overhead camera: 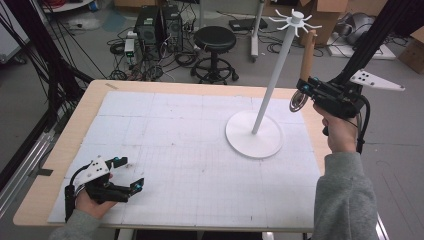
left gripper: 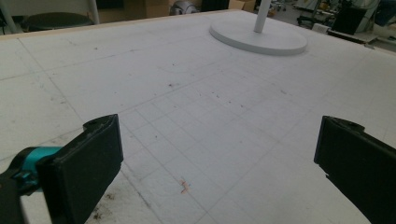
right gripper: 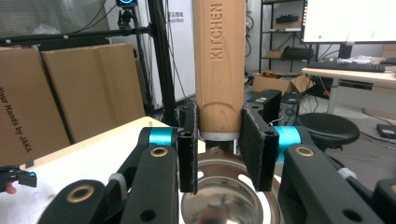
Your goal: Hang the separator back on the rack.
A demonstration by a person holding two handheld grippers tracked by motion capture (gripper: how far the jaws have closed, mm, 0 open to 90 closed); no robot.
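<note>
Where right gripper (right gripper: 218, 156) clamps wooden handle (right gripper: 219, 65) | engraved "KITCHEN"

Wooden-handled utensil clamped in the right gripper (right gripper: 218, 149)

The wooden handle (right gripper: 219, 65), stamped "KITCHEN", is held upright between the two black jaws, whose pads are pressed against its lower end. A metal bowl (right gripper: 229, 196) with slots is seen beneath the jaws. Cardboard boxes (right gripper: 70, 93) are stacked at the left, a black stool (right gripper: 327, 128) stands at the right, and the left gripper (right gripper: 16, 179) is glimpsed far left over the table (right gripper: 93, 154).
</note>
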